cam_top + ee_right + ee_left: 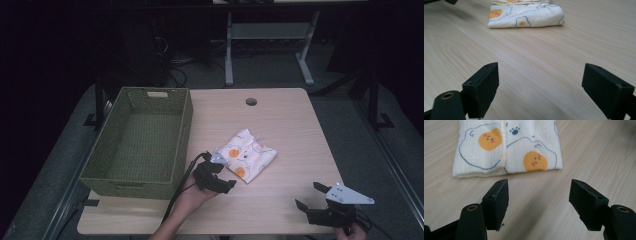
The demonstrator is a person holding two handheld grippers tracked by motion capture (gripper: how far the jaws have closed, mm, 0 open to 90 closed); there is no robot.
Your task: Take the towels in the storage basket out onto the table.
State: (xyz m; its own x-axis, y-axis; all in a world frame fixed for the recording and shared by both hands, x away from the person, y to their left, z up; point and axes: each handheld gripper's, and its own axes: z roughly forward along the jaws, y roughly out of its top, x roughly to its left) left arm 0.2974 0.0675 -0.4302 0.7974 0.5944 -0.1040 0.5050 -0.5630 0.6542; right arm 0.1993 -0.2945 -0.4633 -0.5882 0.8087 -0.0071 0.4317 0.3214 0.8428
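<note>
A folded white cloth (245, 155) printed with orange egg faces lies near the middle of the wooden table (280, 120). My left gripper (226, 174) sits just short of the cloth's near left edge, held in a hand that comes in from the bottom. In the left gripper view the jaws (539, 190) stand open over bare wood, with the cloth (506, 147) a short way ahead and nothing between them. My right gripper (307, 195) rests open near the table's front right corner. Far ahead in its own view (540, 75) lies the cloth (526, 16).
A green woven basket (185, 135), with nothing visible inside, stands on the left side of the table, its right wall close to my left hand. A round cable hole (251, 101) sits near the far edge. Beyond the table stand dark desk legs and cables.
</note>
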